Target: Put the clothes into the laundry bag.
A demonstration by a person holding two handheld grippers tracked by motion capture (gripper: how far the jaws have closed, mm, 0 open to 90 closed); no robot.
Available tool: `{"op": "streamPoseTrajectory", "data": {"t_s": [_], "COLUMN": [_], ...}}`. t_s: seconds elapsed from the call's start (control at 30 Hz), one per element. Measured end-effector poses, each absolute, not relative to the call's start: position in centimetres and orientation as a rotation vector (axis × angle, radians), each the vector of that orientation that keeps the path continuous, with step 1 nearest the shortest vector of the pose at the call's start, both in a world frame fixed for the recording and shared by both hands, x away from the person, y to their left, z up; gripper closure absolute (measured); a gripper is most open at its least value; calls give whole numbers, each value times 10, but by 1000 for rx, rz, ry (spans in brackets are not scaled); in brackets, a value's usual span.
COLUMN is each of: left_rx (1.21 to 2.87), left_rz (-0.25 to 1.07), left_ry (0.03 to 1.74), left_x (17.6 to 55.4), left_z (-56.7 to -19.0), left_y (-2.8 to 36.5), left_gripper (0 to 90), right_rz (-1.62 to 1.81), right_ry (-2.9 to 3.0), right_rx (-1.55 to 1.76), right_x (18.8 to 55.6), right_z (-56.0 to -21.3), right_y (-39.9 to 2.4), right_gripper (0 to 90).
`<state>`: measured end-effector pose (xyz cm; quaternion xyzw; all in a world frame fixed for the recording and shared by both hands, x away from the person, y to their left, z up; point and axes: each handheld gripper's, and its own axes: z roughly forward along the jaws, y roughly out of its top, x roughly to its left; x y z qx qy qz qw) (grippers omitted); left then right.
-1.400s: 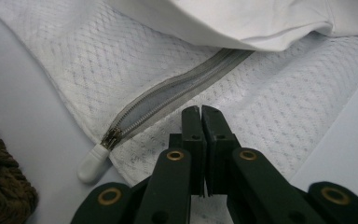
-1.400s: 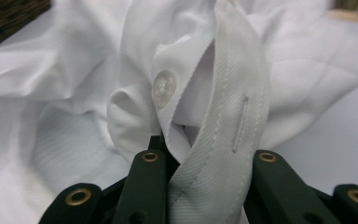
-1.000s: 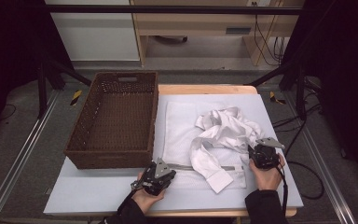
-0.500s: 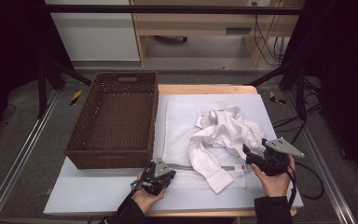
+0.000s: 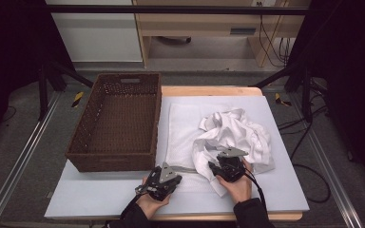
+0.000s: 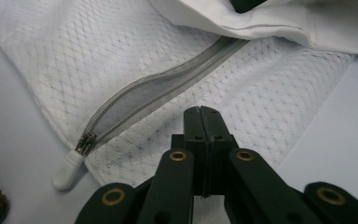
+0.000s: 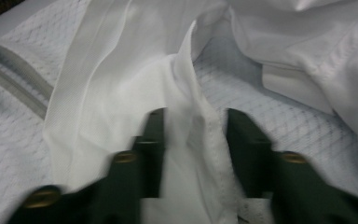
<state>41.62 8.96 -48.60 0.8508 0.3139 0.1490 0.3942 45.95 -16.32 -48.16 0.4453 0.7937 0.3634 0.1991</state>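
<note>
A: How far has the work been carried?

B: It is judged to be at an early stage. The white garment (image 5: 233, 133) is seen crumpled on top of the mesh bag (image 5: 180, 137), which lies flat on the padded table (image 5: 100, 199). Nothing has been placed in the wicker basket (image 5: 83, 142) at ten o'clock from the hands, and nothing can be seen to have been put into the bag.

A: What is being done by the grippers?

B: The left gripper (image 6: 203, 122) is held with its jaws pressed together on nothing, resting over the near edge of the mesh. The right gripper (image 7: 194, 119) is set on the garment's near fold, at one o'clock from the left one. Its jaws have just been closing, yet they stand apart in the blurred right gripper view, with a hemmed fold between them; no pressing of the pads on the cloth can be made out.

A: So what is left?

B: The fold has yet to be gripped, and the garment lifted and stowed, probably in the bag.

A: How does the garment look?

B: Soft, white and loosely bunched, with seams and a flat band visible. The bag's grey zipper (image 6: 158, 88) runs toward eleven o'clock from its white pull (image 6: 67, 170); whether it is undone cannot be told.
</note>
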Motion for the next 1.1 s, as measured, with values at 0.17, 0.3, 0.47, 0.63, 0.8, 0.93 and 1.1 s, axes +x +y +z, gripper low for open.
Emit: {"op": "streamPoseTrajectory", "data": {"t_s": [0.17,0.3,0.47,0.63,0.8,0.93,1.1], "left_rx": [2161,2164,2164,2165,2164,2154,2148], "left_rz": [369,372,373,369,359,350,353], "left_ry": [801,798,799,802,801,793,782], "left_x": [417,416,416,416,416,415,413], "left_z": [-486,-486,-486,-485,-485,-483,-482], "left_y": [90,90,90,91,91,89,87], "left_gripper": [900,900,900,900,900,900,900], "right_rz": [1018,1007,916,789,849,958,1153], "right_ry": [2149,1944,1874,1979,1982,1918,1862], "right_rx": [1260,1310,1356,1333,1359,1352,1257], "right_x": [456,453,451,462,460,447,425], "right_z": [-467,-444,-445,-474,-469,-444,-409], "right_y": [-178,-217,-251,-248,-250,-253,-242], "right_gripper": [880,880,872,854,721,595,556]}}
